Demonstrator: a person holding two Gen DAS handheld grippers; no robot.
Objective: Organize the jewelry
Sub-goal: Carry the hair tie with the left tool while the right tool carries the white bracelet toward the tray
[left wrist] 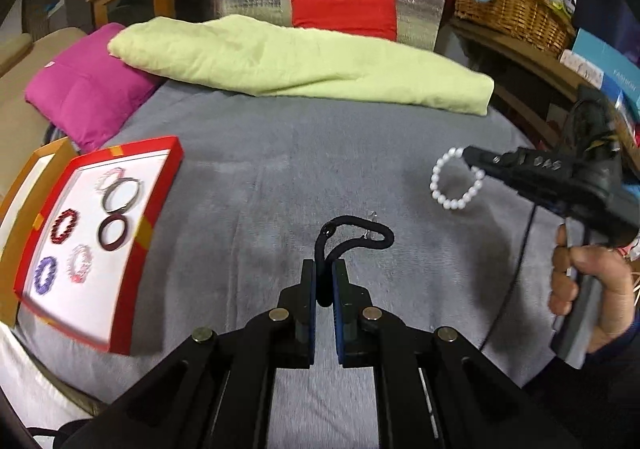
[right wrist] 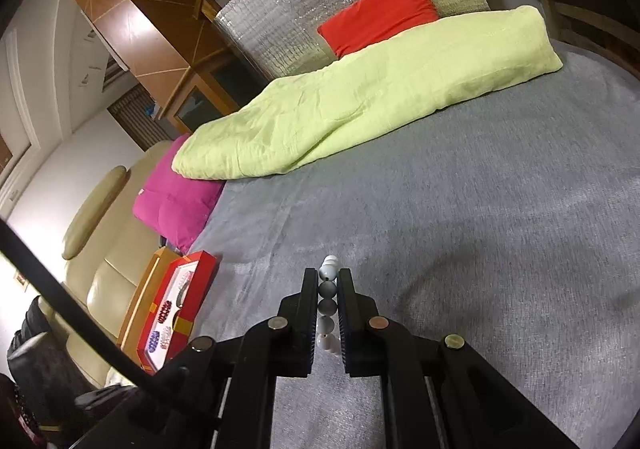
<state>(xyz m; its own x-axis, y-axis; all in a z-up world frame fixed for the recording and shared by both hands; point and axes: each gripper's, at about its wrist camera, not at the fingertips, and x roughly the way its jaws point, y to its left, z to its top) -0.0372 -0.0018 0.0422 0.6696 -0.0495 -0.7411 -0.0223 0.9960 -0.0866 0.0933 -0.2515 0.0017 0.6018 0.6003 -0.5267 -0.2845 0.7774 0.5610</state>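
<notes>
Two pieces in play: black cord bracelet (left wrist: 352,235) pinched in the left gripper (left wrist: 324,281), white bead bracelet (left wrist: 456,179) clamped in the right gripper (right wrist: 329,289), both held up over the grey bedspread (left wrist: 280,169) — neither is in the red box (left wrist: 160,185) yet. That box sits at the bed's left edge with six bracelets already laid in it, well apart from both grippers. Risks as I read them: the cord is caught only by a short stretch near the pads, most of the loop hangs free ahead, so a quick swing toward the box could let it slide out; the beads are round and hard, gripped across a few of them, and could roll or pop out of the pads. Dropping either onto pieces already in the box would knock them about — free space there is tight. Left gripper: clenched nearly fully, on the cord. Right gripper: closed onto the bead strand, jaws a bead-width apart.
</notes>
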